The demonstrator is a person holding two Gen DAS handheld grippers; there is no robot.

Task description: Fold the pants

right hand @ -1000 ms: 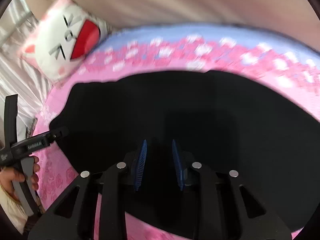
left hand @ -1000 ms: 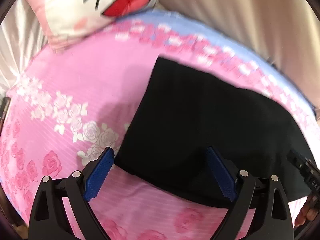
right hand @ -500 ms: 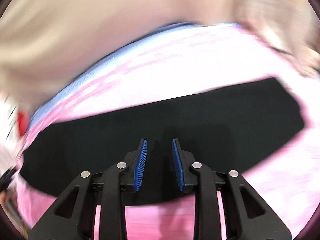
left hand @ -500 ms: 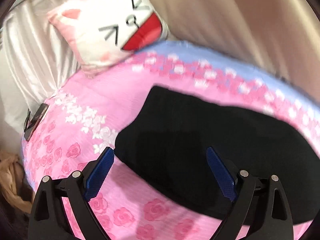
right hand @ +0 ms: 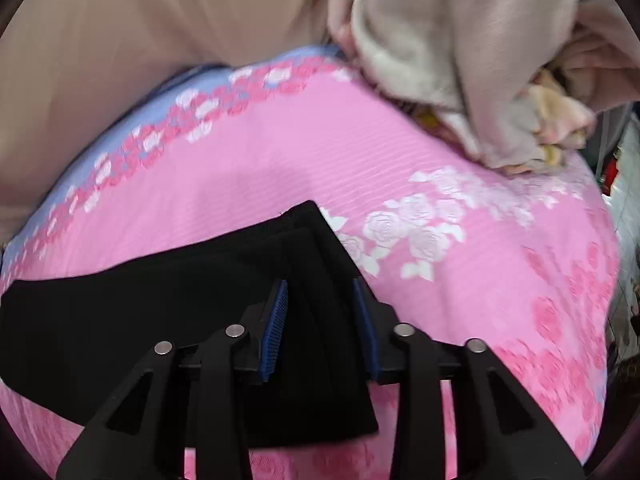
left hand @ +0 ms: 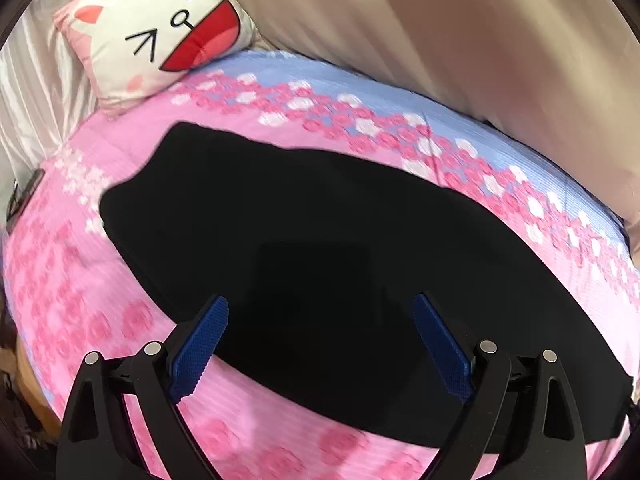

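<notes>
Black pants [left hand: 320, 232] lie flat in a long strip across the pink rose-print bed [left hand: 80, 280]. My left gripper [left hand: 320, 312] is wide open above the pants' near edge, with nothing between its blue pads [left hand: 200, 344]. In the right wrist view the pants [right hand: 140, 300] end at the waistband, which shows layered folds. My right gripper [right hand: 320, 292] hovers over that waistband end with its jaws partly open, a gap between the pads [right hand: 274, 324], and holds nothing.
A white cat-face pillow [left hand: 160, 32] leans at the bed's far left corner. A beige curtain [left hand: 440, 40] runs along the far side. A heap of beige and cream cloth [right hand: 480, 80] sits at the bed's right end. A dark object [left hand: 24, 196] lies at the left edge.
The right gripper swung right along the pants to the waistband end and its jaws opened a little wider. The left gripper drew back and shifted over the pants' middle, still open.
</notes>
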